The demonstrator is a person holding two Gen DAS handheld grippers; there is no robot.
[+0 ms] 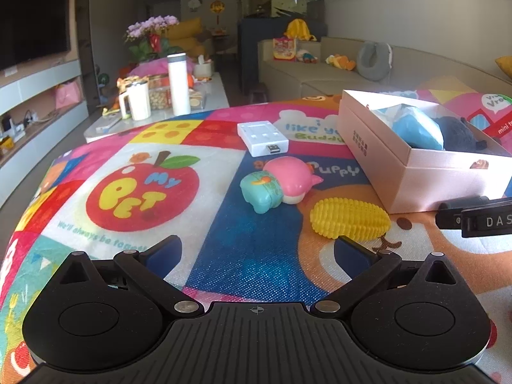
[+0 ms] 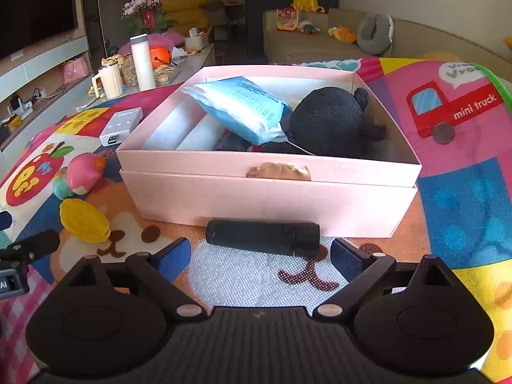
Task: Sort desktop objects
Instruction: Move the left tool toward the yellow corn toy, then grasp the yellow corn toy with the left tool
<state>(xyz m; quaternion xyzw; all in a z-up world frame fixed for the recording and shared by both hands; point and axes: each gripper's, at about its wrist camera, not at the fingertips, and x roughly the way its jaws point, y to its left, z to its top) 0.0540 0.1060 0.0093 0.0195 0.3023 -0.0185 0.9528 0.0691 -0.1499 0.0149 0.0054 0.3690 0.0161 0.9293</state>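
So roughly halfway: the box (image 2: 268,192) ahead of the right claw (image 2: 260,260) already holds a blue pack (image 2: 240,108) and plush (image 2: 332,121), while both claws sit spread and empty, black tube (image 2: 262,233) just past its tips, corn (image 1: 348,219), pink toy (image 1: 278,184), adapter (image 1: 262,137) ahead of the left claw (image 1: 257,254).

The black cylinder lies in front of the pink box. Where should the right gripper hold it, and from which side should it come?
Grip the black cylinder around its middle, coming from above and slightly from the near side. It lies flat on the mat, crosswise to the open right gripper, so the fingers should turn to span its narrow width. The pink box stands close behind it.
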